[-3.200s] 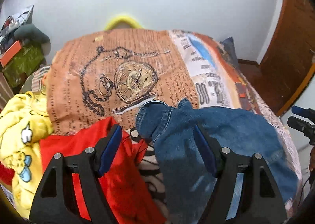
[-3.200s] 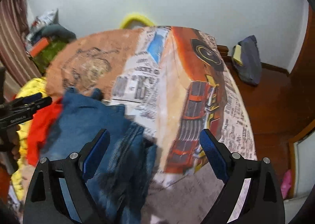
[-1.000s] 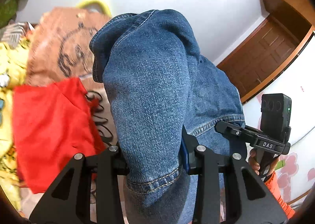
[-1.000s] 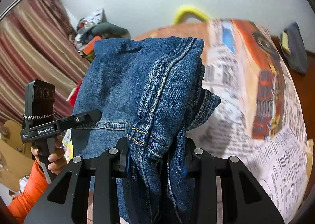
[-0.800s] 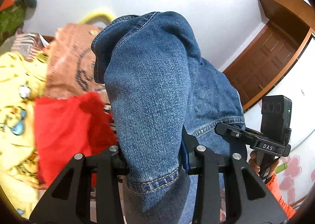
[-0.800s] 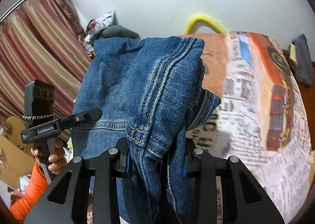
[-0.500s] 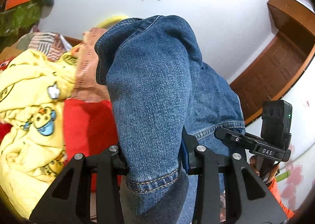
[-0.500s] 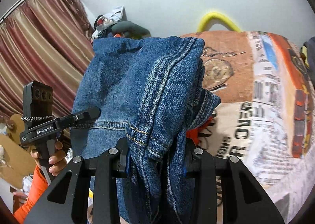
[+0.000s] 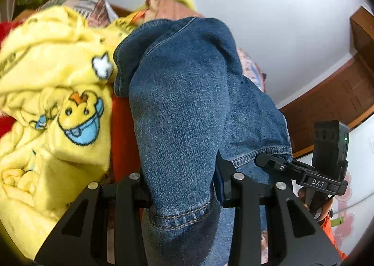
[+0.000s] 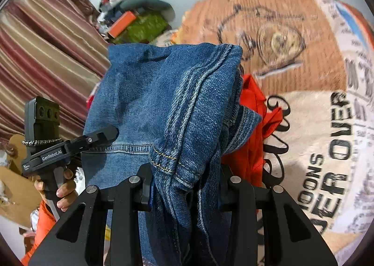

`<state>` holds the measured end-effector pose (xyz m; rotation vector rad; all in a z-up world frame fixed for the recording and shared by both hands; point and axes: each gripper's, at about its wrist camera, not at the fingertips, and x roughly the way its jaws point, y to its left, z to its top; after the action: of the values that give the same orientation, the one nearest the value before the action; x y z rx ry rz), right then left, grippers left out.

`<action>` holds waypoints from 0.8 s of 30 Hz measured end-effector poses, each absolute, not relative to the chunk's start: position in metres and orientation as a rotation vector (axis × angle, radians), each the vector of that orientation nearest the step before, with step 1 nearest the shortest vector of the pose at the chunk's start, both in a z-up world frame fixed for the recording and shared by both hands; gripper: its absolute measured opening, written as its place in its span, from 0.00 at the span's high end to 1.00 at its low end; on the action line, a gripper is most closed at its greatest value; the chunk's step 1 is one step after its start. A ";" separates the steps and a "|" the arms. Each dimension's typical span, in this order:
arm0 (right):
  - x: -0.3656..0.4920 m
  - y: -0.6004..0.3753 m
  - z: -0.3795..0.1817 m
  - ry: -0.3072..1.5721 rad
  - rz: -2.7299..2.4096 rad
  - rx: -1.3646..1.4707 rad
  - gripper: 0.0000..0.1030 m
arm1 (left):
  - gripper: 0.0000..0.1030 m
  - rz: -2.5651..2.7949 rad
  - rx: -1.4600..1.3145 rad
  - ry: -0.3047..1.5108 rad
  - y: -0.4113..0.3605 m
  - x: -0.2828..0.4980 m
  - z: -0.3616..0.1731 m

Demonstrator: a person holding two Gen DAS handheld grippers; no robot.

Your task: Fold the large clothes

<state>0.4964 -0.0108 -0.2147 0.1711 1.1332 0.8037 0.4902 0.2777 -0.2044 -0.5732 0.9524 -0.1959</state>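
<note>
Bed's covered with a printed bedspread [image 10: 311,125] with newspaper lettering and a pocket-watch drawing, with a yellow duck-print fleece [image 9: 53,107] and a red garment [image 10: 254,135] piled at its left side. Both tongs are pinching the blue jeans [image 9: 184,111], held up off the bed between them. Left gripper [image 9: 184,186] clamps a hemmed edge, and right gripper [image 10: 187,184] clamps a bunched, seamed fold just beside it.

The black body of the right gripper [image 9: 273,163], seen from the left wrist, carries white letters "DAS". The black body of the left gripper [image 10: 102,135], seen from the right wrist, bears a white label "GenRobot.AI". The beige-and-orange newspaper-print bedspread [image 10: 327,149] shows big black letters "OVER" twice and the partial word "OONS"; its smaller print is unreadable.
</note>
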 end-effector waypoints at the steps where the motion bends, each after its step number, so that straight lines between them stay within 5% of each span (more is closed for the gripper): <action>1: 0.497 -0.006 -0.218 1.142 0.797 0.167 0.68 | 0.64 -0.193 -0.576 0.960 0.279 0.492 -0.210; 11: 0.512 -0.001 -0.252 1.193 0.754 0.124 0.64 | 0.52 -0.137 -0.458 0.992 0.276 0.508 -0.256; 24: 0.447 -0.002 -0.197 0.963 0.645 -0.228 0.58 | 0.51 -0.019 -0.121 0.900 0.256 0.444 -0.203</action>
<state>0.4474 -0.0024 -0.1969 -0.2284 0.9626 0.6445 0.4439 0.2563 -0.2026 -0.1205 0.8996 -0.0192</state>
